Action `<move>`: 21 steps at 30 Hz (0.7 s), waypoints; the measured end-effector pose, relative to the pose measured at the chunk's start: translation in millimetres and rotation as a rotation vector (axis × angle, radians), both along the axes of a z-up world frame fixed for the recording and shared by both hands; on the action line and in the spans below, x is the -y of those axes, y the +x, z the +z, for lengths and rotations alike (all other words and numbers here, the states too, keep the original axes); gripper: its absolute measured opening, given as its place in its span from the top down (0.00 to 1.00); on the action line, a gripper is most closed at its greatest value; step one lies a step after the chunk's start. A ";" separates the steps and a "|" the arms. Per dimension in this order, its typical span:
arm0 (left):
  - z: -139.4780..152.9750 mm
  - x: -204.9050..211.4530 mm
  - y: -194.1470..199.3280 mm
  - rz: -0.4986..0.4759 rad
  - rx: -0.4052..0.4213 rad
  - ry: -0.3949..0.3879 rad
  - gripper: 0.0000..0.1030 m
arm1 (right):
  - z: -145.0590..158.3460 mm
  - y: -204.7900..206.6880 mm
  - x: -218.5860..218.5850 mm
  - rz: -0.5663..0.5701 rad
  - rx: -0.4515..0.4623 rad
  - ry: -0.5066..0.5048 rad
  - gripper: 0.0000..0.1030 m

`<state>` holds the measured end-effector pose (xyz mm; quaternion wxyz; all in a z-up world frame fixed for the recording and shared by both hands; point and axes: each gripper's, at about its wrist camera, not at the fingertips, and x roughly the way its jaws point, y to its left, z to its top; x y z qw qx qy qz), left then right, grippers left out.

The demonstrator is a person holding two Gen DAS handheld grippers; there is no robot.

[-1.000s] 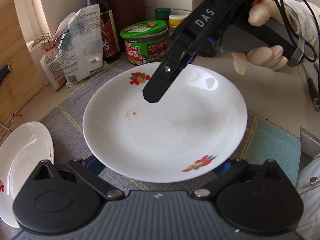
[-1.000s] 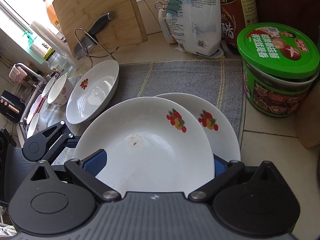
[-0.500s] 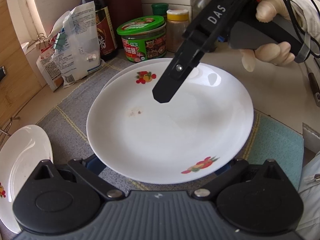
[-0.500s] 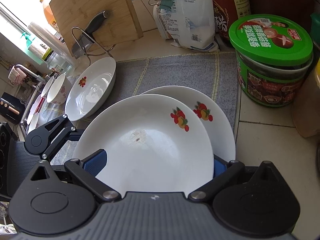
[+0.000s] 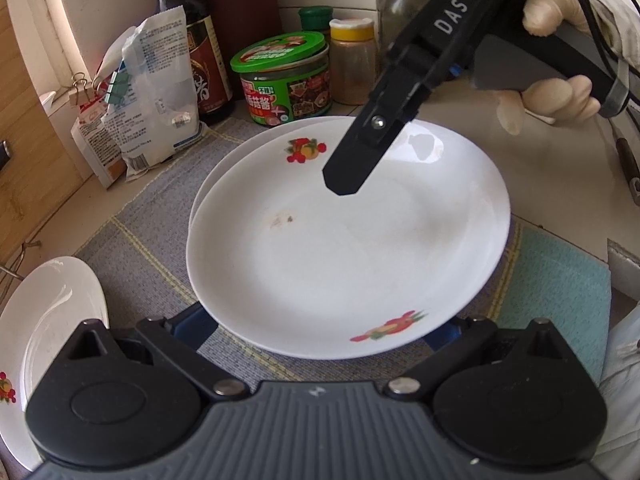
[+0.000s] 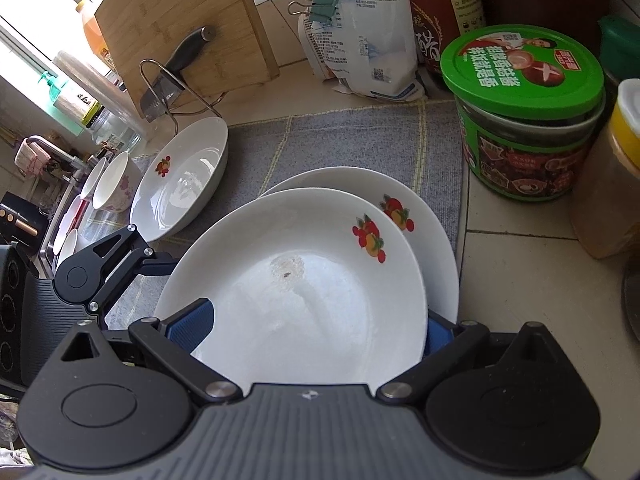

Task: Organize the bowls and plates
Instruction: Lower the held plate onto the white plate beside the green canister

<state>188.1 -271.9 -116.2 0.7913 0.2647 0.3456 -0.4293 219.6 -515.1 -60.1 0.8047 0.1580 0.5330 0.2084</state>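
The green-lidded jar [image 5: 286, 80] at the upper centre of the left wrist view is closed, with dark contents showing through its clear band. Just right of it, the yellow-capped jar [image 5: 354, 68] holds a brownish powder.

The held plate [image 5: 348, 248] fills the middle of both views. Its hollow faces up and is empty apart from a small brown smear near its centre. Being round, it has no long axis. It lies nearly level, with one fruit print at its far rim and another at its near rim. It overlaps a second plate [image 5: 256, 140] that lies on the grey mat [image 5: 152, 232] on the tabletop. Only that plate's far-left rim shows. A third plate [image 5: 52, 320] sits at the lower left.

In the right wrist view, a floral bowl [image 6: 116, 184] stands upright at middle left.

The left gripper [image 5: 318, 326] has its jaws spread wide, with the plate's near rim between the blue pads. The right gripper [image 6: 314, 328] stands the same way at the opposite rim. I cannot tell whether either pair of pads presses on it. A gloved hand [image 5: 552, 92] at the upper right wraps the right gripper's handle, which slants down-left over the plate.
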 end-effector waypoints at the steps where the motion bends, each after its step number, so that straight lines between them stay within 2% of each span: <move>1: 0.0 -0.2 0.1 0.000 -0.001 -0.001 0.01 | 0.1 -1.1 0.9 -0.002 -0.001 -0.002 0.00; 8: 0.2 -0.4 1.1 0.000 0.000 -0.004 0.01 | 4.2 -6.6 5.2 -0.011 0.007 0.003 0.00; 21: 1.5 -1.4 -3.5 0.011 0.014 -0.010 0.01 | 11.3 -8.9 -1.6 -0.012 0.002 -0.058 0.00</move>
